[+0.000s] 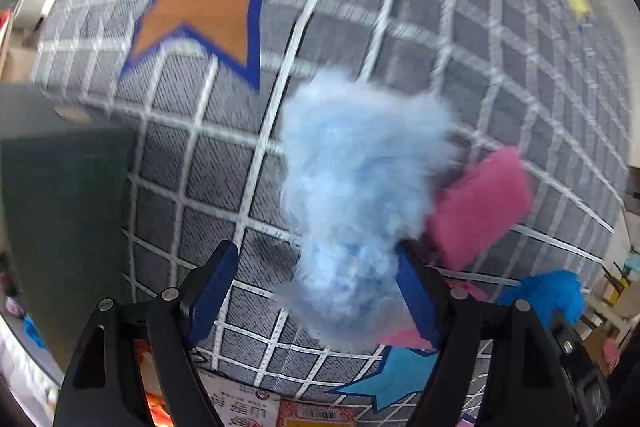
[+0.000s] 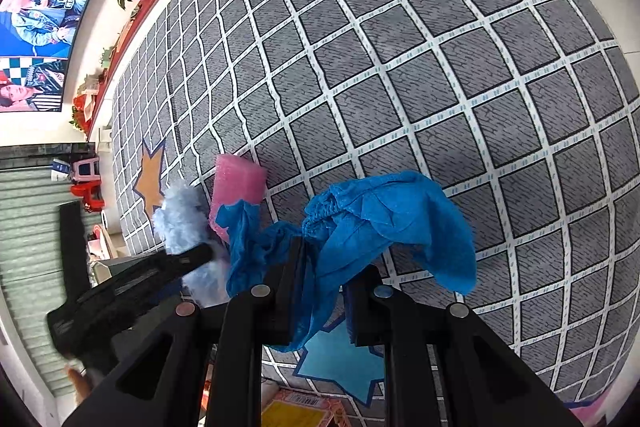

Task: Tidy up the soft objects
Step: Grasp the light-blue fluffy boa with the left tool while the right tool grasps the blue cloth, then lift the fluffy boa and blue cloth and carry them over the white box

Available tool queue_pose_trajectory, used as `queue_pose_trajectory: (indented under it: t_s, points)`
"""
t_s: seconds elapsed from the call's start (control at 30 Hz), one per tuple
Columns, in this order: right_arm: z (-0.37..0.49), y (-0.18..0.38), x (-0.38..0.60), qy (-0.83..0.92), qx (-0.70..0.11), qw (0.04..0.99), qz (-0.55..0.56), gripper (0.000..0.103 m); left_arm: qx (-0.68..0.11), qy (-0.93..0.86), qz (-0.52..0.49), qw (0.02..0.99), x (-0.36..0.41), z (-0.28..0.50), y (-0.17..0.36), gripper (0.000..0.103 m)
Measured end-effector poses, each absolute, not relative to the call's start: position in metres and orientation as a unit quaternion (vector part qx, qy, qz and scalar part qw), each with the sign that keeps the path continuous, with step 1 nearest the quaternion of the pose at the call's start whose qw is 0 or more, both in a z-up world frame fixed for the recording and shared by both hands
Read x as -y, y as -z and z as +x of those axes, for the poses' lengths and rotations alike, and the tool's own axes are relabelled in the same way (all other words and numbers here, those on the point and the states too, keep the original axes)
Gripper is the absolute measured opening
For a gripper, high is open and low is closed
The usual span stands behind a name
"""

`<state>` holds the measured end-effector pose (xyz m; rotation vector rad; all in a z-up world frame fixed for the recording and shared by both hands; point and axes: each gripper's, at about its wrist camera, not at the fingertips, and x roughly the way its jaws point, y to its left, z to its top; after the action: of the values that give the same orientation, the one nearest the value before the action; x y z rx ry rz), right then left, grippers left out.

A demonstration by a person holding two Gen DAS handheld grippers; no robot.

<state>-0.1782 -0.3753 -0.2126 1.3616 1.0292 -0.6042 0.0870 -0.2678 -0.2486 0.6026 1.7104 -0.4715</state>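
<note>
left gripper: jaws spread pretty wide, with a light blue fluffy clump sitting between the blue pads; it brushes the right pad, and I can't tell if it's actually pinched
right gripper: clamped down on a crinkly blue fabric piece with a gathered elastic-looking edge, hanging loose over the rug
pink foam block: bubbly-textured, rounded rectangle, just beside the fluffy clump
rug: grey woven squares, white grid lines, flat star shapes in orange, yellow and teal
near rug edge: printed cardboard boxes peeking below
</note>
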Motion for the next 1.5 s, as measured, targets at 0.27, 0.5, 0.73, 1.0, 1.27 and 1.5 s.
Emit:
queue_pose_trajectory:
  t_s: [0.27,0.5,0.73,1.0,1.27,1.5]
  points:
    - [-0.172,0.214,0.369,0.264,-0.456,0.621,0.581,0.019,-0.708,0.23,0.266,0.613,0.288,0.08,0.259,0.079]
    - [-0.174,0.216,0.363,0.271,-0.462,0.619,0.574,0.019,-0.709,0.262,0.252,0.604,0.297,0.079,0.248,0.022]
    - [-0.171,0.201,0.357,0.28,-0.471,0.635,0.544,0.019,-0.69,0.259,0.248,0.629,0.257,0.099,0.225,0.022]
    - [-0.164,0.182,0.343,0.272,-0.481,0.648,0.524,0.019,-0.648,0.307,0.297,0.63,0.254,0.076,0.189,0.023]
    - [-0.164,0.146,0.317,0.276,-0.474,0.667,0.503,0.019,-0.626,0.325,0.301,0.641,0.226,0.04,0.128,0.023]
    - [-0.158,0.129,0.284,0.289,-0.484,0.677,0.474,0.019,-0.616,0.33,0.301,0.648,0.178,0.026,0.116,0.023]
